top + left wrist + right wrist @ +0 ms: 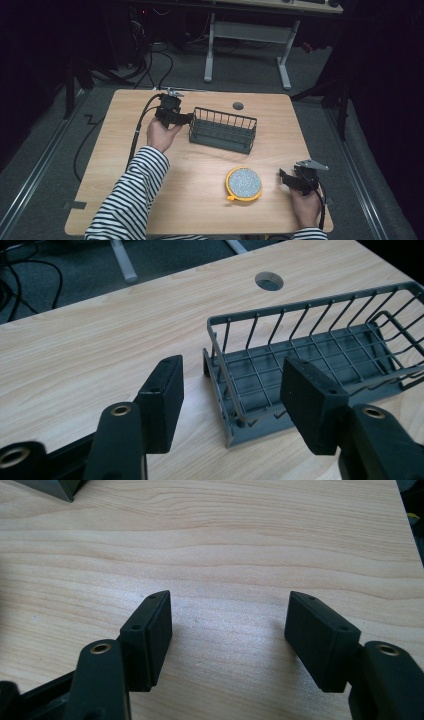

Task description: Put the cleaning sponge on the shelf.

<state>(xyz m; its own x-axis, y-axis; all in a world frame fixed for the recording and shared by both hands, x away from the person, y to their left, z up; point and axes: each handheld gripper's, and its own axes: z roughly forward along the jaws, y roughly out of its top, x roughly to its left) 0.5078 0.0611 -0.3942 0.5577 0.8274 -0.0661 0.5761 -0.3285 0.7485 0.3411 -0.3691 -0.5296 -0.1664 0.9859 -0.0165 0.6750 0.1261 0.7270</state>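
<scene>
Left gripper (186,119) hangs open and empty at the wire basket's (223,131) left end. Right gripper (283,177) rests open and empty on the table (200,160), right of a yellow-rimmed disc (243,183).

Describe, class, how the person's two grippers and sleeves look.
Both the left gripper and the right gripper are black, with flat rectangular pads and brass-ringed holes on the jaws. A black cable trails from each; the right carries a grey three-cornered plate. The sleeves are black-and-white striped.

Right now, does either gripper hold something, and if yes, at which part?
Nothing is held. The left gripper is open around the near end wall of the wire basket, pads not pressing. The right gripper is open above bare table.
</scene>
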